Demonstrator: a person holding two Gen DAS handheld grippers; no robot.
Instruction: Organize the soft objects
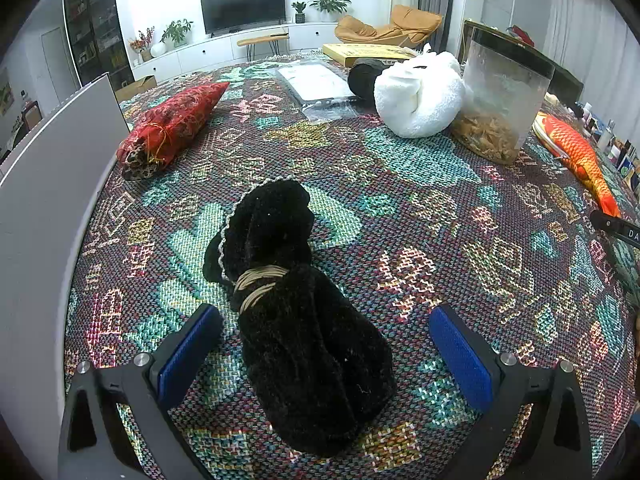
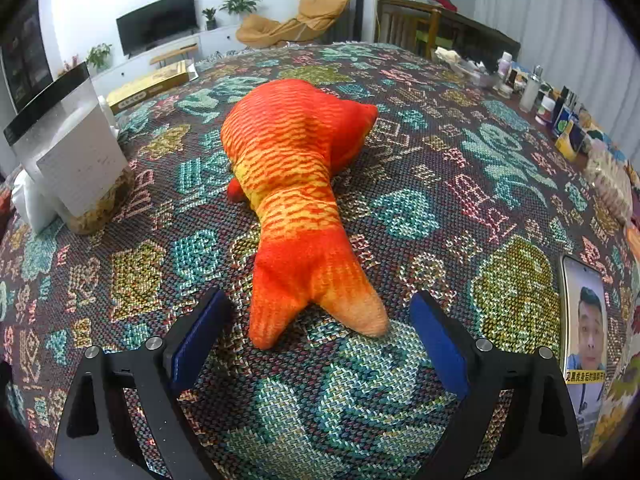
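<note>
Two grippers angled down, left gripper [image 1: 325,340] wide around black pouch [image 1: 296,320], right gripper [image 2: 320,340] wide around fish tail [image 2: 316,292]

A coarse, matt woven cloth in many colours [image 1: 420,216] covers the table. On it lies a black, deep-piled velvet pouch [image 1: 304,320] tied with straw-like cord; left of the pouch, a shiny red gauze bag [image 1: 176,124]. Right of the pouch, a fuzzy orange plush fish [image 2: 292,184] and a clear plastic jar [image 1: 500,96].
</note>
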